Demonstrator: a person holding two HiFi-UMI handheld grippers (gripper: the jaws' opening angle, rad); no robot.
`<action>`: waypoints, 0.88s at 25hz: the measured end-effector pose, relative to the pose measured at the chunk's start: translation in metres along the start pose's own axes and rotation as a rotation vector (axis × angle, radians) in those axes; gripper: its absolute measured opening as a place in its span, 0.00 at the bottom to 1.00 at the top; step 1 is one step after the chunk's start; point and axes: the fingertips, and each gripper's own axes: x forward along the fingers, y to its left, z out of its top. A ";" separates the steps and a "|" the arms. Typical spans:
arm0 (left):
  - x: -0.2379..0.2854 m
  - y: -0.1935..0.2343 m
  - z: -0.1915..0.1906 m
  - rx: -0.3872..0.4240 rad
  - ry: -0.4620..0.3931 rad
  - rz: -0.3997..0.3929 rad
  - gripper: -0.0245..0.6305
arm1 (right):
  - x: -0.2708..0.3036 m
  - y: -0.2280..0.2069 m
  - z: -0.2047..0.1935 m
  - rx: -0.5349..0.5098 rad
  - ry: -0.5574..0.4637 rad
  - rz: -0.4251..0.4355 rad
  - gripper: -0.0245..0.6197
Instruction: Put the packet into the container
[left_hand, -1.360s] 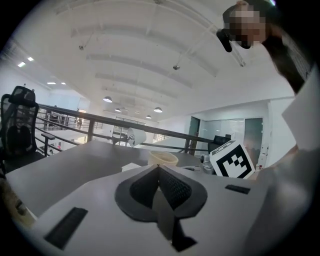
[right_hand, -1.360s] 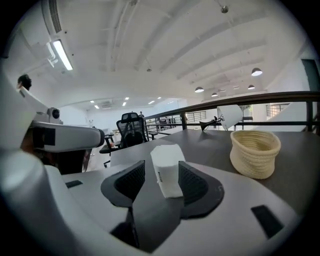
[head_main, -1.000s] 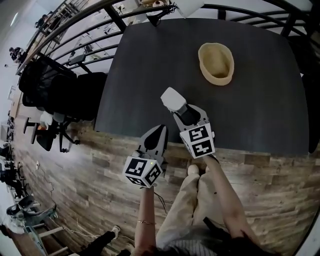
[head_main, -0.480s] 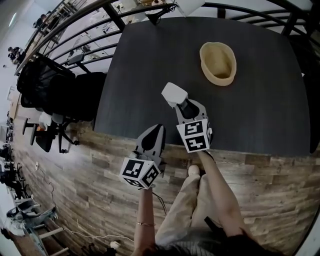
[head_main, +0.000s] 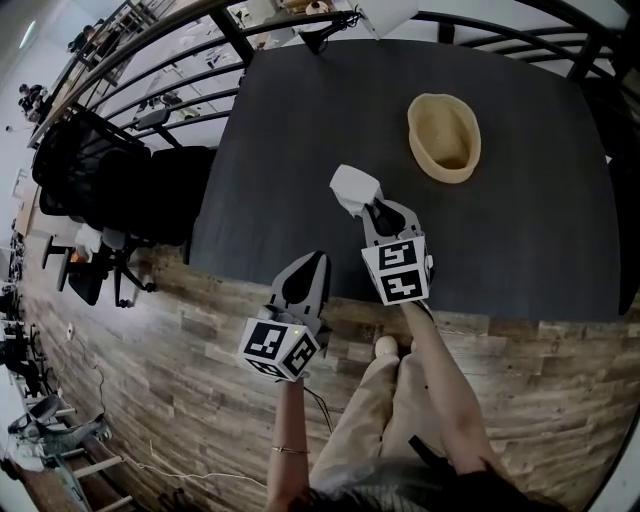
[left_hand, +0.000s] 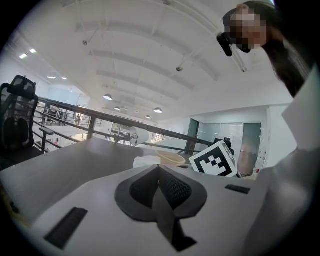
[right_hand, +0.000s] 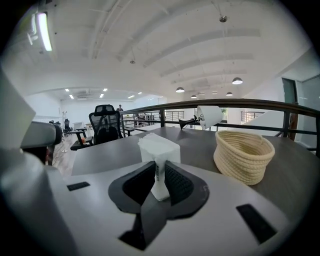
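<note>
A white packet (head_main: 355, 187) lies on the dark table (head_main: 520, 230), near its front left part. My right gripper (head_main: 368, 205) reaches it from the front edge. Its jaws are closing, and in the right gripper view the pads pinch the packet's (right_hand: 159, 147) near end at my right gripper (right_hand: 159, 172). The woven cream basket (head_main: 415, 140) stands empty farther back and to the right, and its wall (right_hand: 243, 157) is apart from the packet. My left gripper (head_main: 312, 262) hangs shut and empty off the table's front edge, its pads meeting (left_hand: 160, 172).
A black office chair (head_main: 110, 180) stands left of the table. A lamp (head_main: 320, 30) sits at the far edge, in front of a curved black railing. The floor below is wood plank. The person's legs are under the grippers.
My right gripper has edged forward to the packet and its front looks narrower around it. The left gripper has barely moved.
</note>
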 end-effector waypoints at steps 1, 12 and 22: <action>0.002 0.001 0.001 0.001 -0.003 -0.003 0.05 | 0.000 -0.001 0.002 0.000 0.002 0.009 0.15; 0.033 -0.003 0.021 0.014 -0.045 -0.061 0.05 | -0.012 -0.033 0.022 -0.042 0.028 0.047 0.10; 0.049 -0.013 0.034 0.022 -0.064 -0.095 0.05 | -0.018 -0.044 0.024 -0.055 0.031 0.059 0.08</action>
